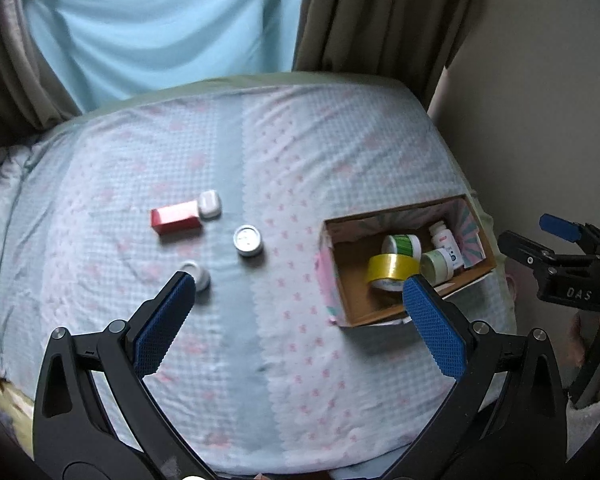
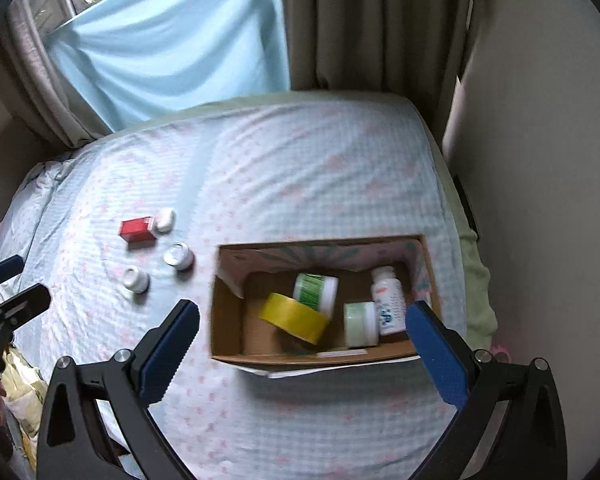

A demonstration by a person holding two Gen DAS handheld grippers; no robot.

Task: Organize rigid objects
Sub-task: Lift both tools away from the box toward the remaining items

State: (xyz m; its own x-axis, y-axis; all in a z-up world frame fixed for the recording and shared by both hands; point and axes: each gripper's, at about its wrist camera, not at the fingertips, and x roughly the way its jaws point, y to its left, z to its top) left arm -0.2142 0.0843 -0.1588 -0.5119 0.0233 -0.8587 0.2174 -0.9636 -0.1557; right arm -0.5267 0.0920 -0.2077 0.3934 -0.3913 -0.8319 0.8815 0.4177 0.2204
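Note:
A cardboard box (image 1: 340, 280) (image 2: 228, 320) rests on the bed at the right. Inside it lie a yellow tape roll (image 1: 390, 270) (image 2: 294, 316), a green-striped jar (image 1: 402, 245) (image 2: 315, 289), a pale green jar (image 1: 438, 265) (image 2: 360, 322) and a white bottle (image 1: 446, 242) (image 2: 388, 300). Left of the box lie a red box (image 1: 175, 220) (image 2: 137, 229), a white earbud case (image 1: 209, 204) (image 2: 165, 219), a silver tin (image 1: 248, 240) (image 2: 178, 255) and a small white jar (image 1: 198, 276) (image 2: 135, 279). My left gripper (image 1: 300, 300) hangs open above the bed. My right gripper (image 2: 304, 328) (image 1: 540, 240) is open over the box's near side.
The bed sheet (image 1: 260, 152) (image 2: 300, 168) is pale blue with pink prints. A light blue cloth (image 1: 160, 28) and beige curtains (image 1: 380, 16) hang behind the bed. A wall (image 1: 540, 100) runs along the right edge. A patterned yellow fabric (image 2: 20, 384) lies at the bed's near left.

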